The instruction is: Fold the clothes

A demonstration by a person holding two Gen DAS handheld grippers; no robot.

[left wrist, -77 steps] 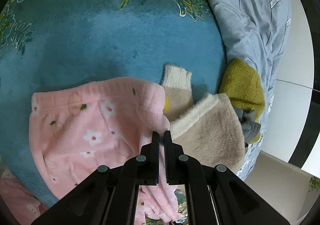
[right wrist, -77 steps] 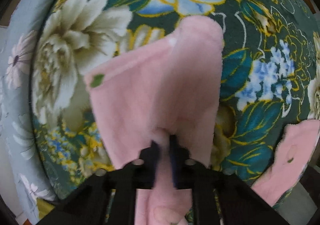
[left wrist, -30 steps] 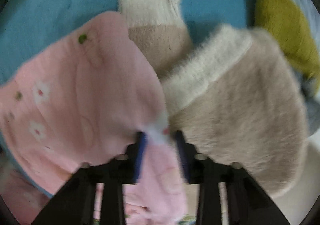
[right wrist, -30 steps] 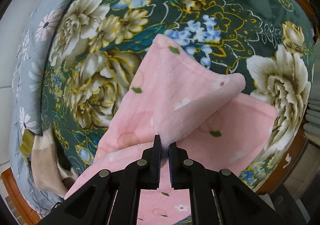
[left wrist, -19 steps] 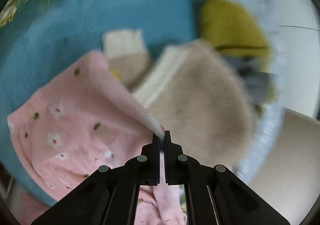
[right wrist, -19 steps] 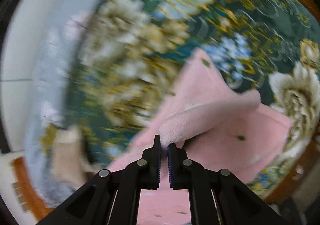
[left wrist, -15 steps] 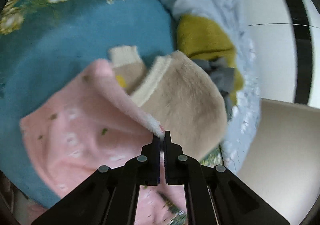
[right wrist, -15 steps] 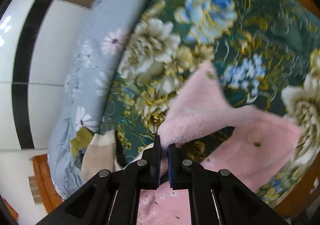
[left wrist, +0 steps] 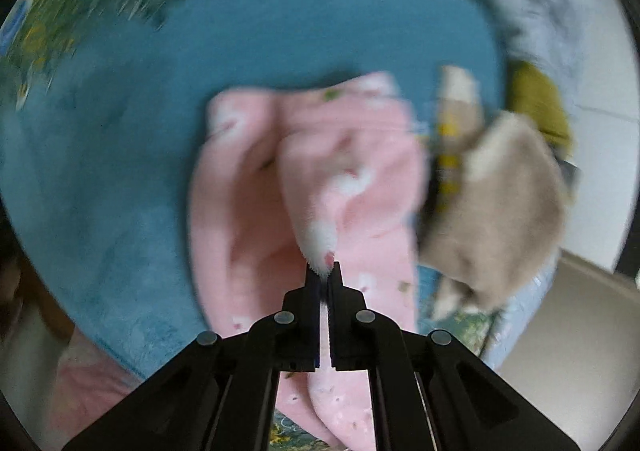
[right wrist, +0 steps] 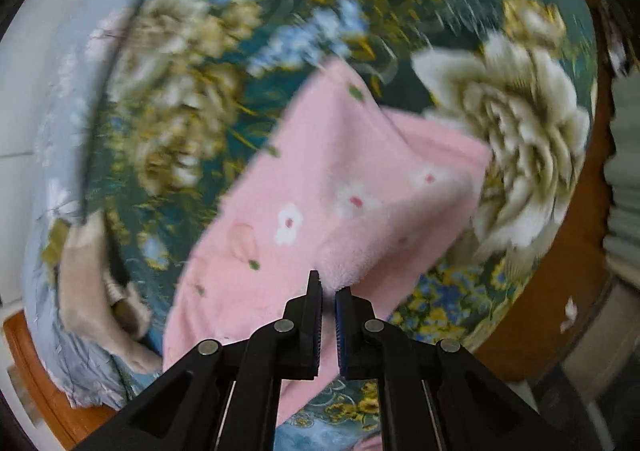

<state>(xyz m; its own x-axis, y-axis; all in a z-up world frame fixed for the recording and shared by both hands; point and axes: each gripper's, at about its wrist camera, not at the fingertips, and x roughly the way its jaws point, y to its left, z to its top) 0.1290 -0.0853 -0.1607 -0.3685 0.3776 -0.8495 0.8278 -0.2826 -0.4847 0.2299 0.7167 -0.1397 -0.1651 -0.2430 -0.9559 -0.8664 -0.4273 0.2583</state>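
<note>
A pink fleece garment (left wrist: 312, 179) with small white flowers lies on the blue-green floral blanket (left wrist: 120, 131). My left gripper (left wrist: 324, 271) is shut on a white-tipped corner of it and holds that corner lifted above the rest. In the right wrist view the same pink garment (right wrist: 320, 191) spreads flat over the floral blanket (right wrist: 180, 91). My right gripper (right wrist: 329, 291) has its jaws slightly parted at a folded pink edge; the fleece sits just beyond the tips. Both views are blurred by motion.
A beige fluffy garment (left wrist: 500, 211) lies to the right of the pink one, with a mustard-yellow item (left wrist: 540, 107) and a grey-blue quilt (left wrist: 540, 11) behind it. The beige garment also shows in the right wrist view (right wrist: 84, 271). The wooden bed edge (right wrist: 560, 291) runs at right.
My left gripper has carried the pinched corner over the garment. My right gripper has parted its jaws and let the pink edge go; the garment now lies flatter.
</note>
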